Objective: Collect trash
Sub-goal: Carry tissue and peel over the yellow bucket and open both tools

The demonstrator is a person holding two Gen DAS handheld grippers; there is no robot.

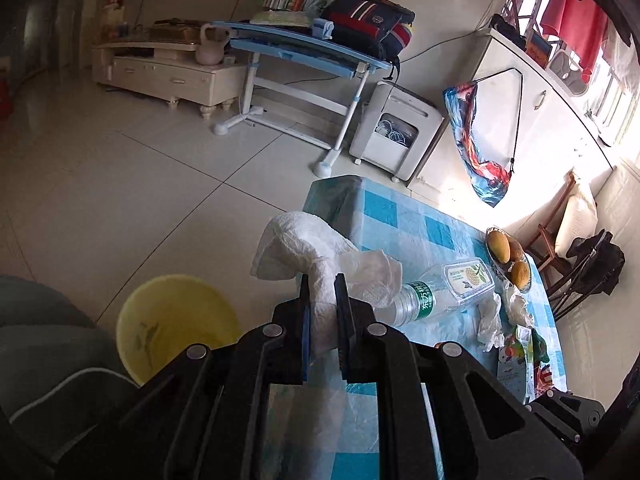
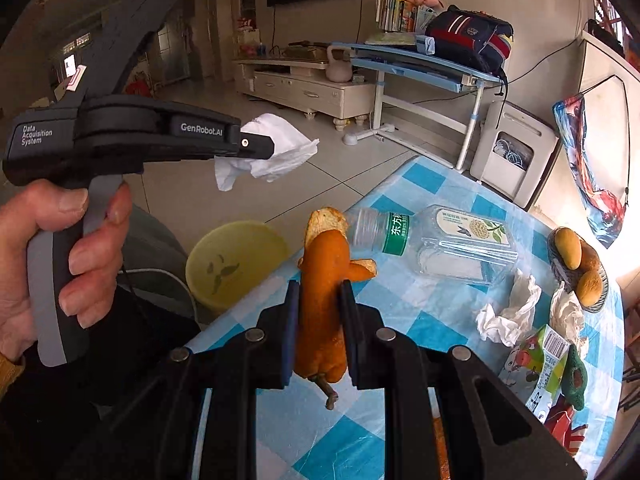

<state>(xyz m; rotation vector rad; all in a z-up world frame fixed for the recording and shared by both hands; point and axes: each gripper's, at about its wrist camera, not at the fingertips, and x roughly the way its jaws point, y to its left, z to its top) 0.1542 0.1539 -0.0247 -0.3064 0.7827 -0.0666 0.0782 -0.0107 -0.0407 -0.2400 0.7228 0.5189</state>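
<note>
Above the blue-checked table's [image 2: 424, 312] edge, the left gripper [image 1: 323, 280] is clamped on a crumpled white tissue [image 1: 316, 256], lifted clear of the cloth; the right gripper [image 2: 320, 286] pinches an orange peel [image 2: 322, 280] upright between its pads; the yellow bin [image 2: 236, 260] sits on the floor just beside the table; bottle [image 2: 384, 232], clear box [image 2: 464, 244], more tissues [image 2: 508, 312] and wrappers [image 2: 540, 360] lie on the cloth.
</note>
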